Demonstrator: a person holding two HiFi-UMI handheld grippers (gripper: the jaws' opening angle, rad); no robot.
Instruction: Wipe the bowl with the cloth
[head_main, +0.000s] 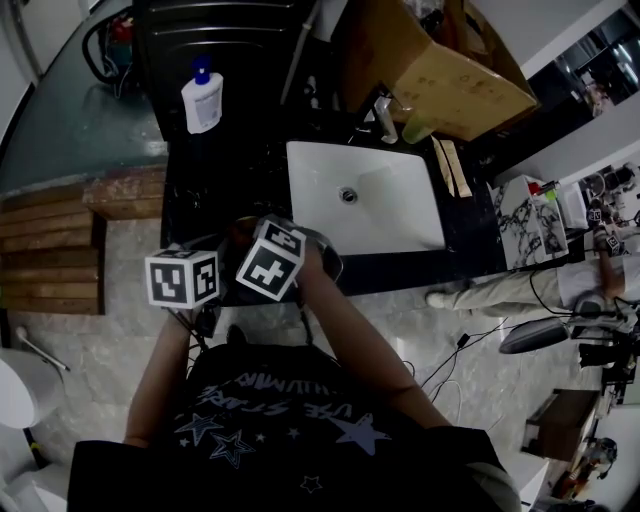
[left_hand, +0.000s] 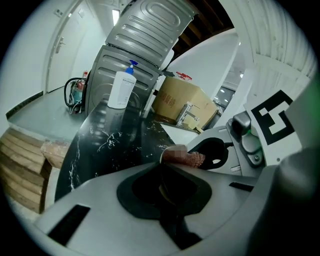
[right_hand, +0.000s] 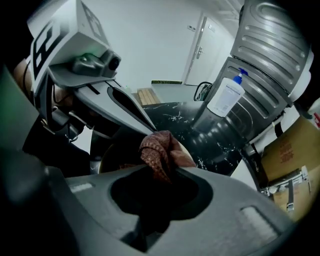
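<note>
Cloth (right_hand: 157, 150) near black marble counter (head_main: 205, 190) with white sink (head_main: 395, 220).

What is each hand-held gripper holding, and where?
The right hand-held gripper pinches the cloth at a bunched fold; the left hand-held gripper seems to grip the bowl by its rim.

A black, white-veined marble countertop (head_main: 215, 190) holds 1 white rectangular sink basin (head_main: 400, 215) with a round metal drain (head_main: 348, 195). Behind the basin stands a chrome tap (head_main: 385, 120), beside a brown cardboard box (head_main: 450, 75). 1 white plastic bottle with a blue pump (head_main: 202, 98) stands upright before a dark ribbed metal appliance (head_main: 215, 35). Pale wooden slats (head_main: 50, 250) lie left of the countertop.
</note>
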